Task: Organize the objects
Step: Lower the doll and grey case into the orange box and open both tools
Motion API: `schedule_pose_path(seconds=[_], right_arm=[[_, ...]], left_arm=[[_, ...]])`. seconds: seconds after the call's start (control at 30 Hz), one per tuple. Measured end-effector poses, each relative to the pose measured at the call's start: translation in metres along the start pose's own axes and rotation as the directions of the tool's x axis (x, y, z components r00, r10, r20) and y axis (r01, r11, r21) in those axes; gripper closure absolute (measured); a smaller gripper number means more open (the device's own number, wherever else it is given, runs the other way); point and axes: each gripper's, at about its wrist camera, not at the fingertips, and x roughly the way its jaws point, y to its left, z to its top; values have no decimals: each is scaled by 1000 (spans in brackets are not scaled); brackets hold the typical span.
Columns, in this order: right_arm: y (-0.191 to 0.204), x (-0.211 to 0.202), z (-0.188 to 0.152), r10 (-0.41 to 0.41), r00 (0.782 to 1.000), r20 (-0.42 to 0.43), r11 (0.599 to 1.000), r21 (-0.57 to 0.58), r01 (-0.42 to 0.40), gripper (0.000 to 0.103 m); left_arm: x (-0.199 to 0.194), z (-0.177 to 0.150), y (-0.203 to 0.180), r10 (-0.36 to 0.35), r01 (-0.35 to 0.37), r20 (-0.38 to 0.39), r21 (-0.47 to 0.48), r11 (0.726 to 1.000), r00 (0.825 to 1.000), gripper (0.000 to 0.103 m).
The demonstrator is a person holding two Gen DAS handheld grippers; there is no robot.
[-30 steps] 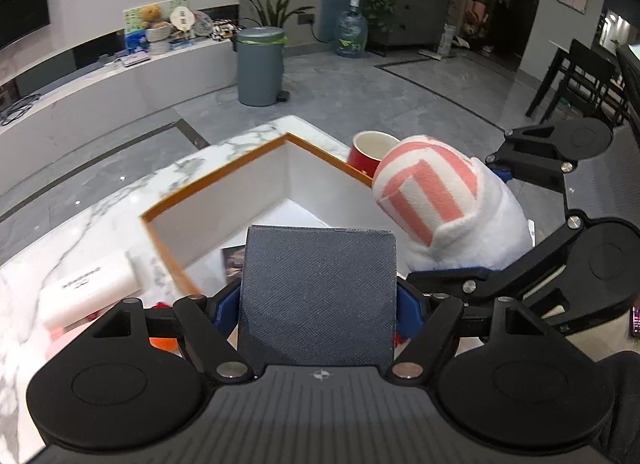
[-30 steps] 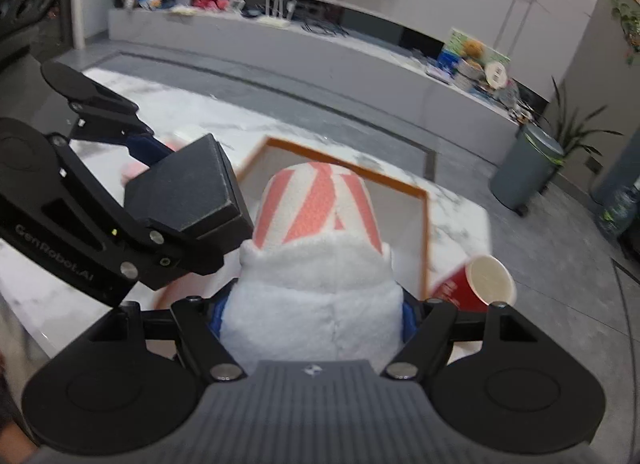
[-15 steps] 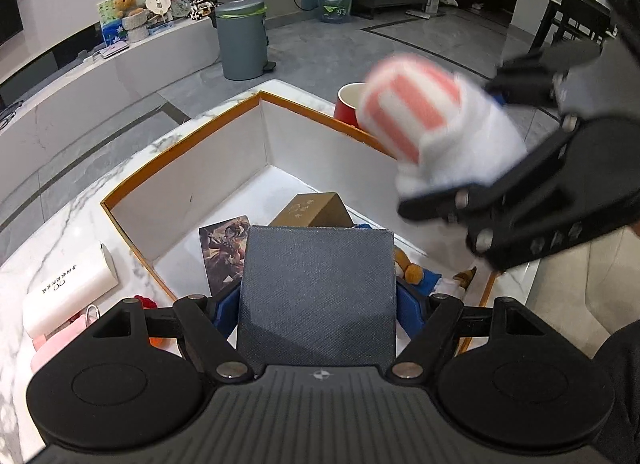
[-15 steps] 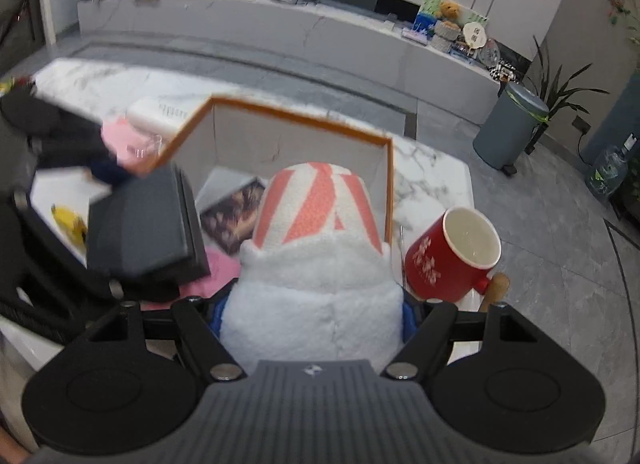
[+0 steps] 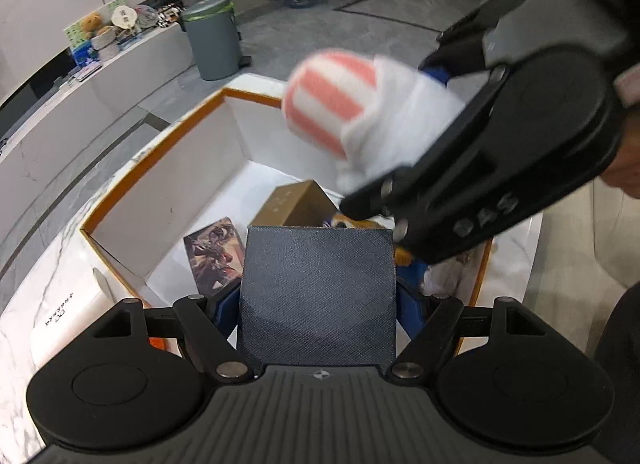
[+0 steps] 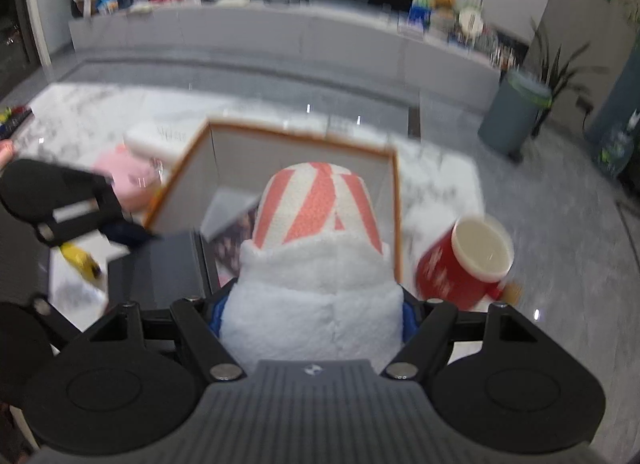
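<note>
My left gripper (image 5: 318, 296) is shut on a dark grey textured box (image 5: 318, 288) and holds it over the near edge of an open white box with an orange rim (image 5: 160, 136). My right gripper (image 6: 312, 304) is shut on a white plush toy with a pink-striped end (image 6: 316, 232); in the left wrist view the plush toy (image 5: 348, 104) hangs above the open box's right side. Inside the box lie a brown carton (image 5: 294, 204), a picture card (image 5: 214, 254) and a small stuffed animal, partly hidden.
A red mug (image 6: 466, 260) stands on the marble table (image 6: 100, 112) just right of the box. A white pouch (image 5: 68, 316) and a pink item (image 6: 124, 180) lie left of it. A grey bin (image 5: 214, 40) stands on the floor beyond.
Both grippers have moved forward over the open box with their loads. The plush toy now sits lower and further over the box; the carton and card inside came into view.
</note>
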Motion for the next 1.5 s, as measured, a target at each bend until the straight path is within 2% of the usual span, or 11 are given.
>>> schedule_pose_path(seconds=[0.17, 0.37, 0.53, 0.63, 0.8, 0.93, 1.13, 1.23, 1.33, 1.4, 1.5], right_arm=[[2, 23, -19, -18, 997, -70, 1000, -16, 17, 27], [10, 38, -28, -59, 988, -144, 995, -92, 46, 26], [9, 50, -29, -52, 974, -221, 995, -97, 31, 26], [8, 53, -28, -49, 971, -235, 996, -90, 28, 25], [8, 55, -25, -41, 970, -239, 996, -89, 20, 22], [11, 47, -22, -72, 976, -205, 992, -116, 49, 14], [11, 39, -16, -74, 981, -177, 993, -106, 56, 13], [11, 32, -13, -82, 985, -151, 992, -104, 66, 13], [13, 25, -10, -80, 988, -131, 993, -103, 66, 13], [13, 22, -8, -80, 989, -123, 993, -102, 68, 13], [14, 17, -7, -75, 991, -111, 993, -94, 65, 13]], left_arm=[[14, -4, -5, 6, -3, -49, 45, 999, 999, 15], [28, -8, -11, 13, -4, -99, 89, 996, 995, 15], [33, -6, -9, -13, 20, -113, 68, 998, 994, 15], [37, -4, -7, -26, 33, -126, 50, 998, 992, 15], [41, -3, 0, -36, 39, -153, 13, 999, 988, 12], [42, -4, 3, -44, 43, -168, -7, 999, 985, 12], [43, -4, 7, -63, 54, -195, -48, 997, 979, 10], [45, -1, 8, -68, 62, -222, -37, 997, 973, 8], [53, 6, 11, -91, 93, -279, -4, 996, 956, 5], [56, 9, 13, -77, 89, -309, 25, 996, 948, 4], [49, 12, 12, -51, 66, -289, 43, 997, 956, 4]])
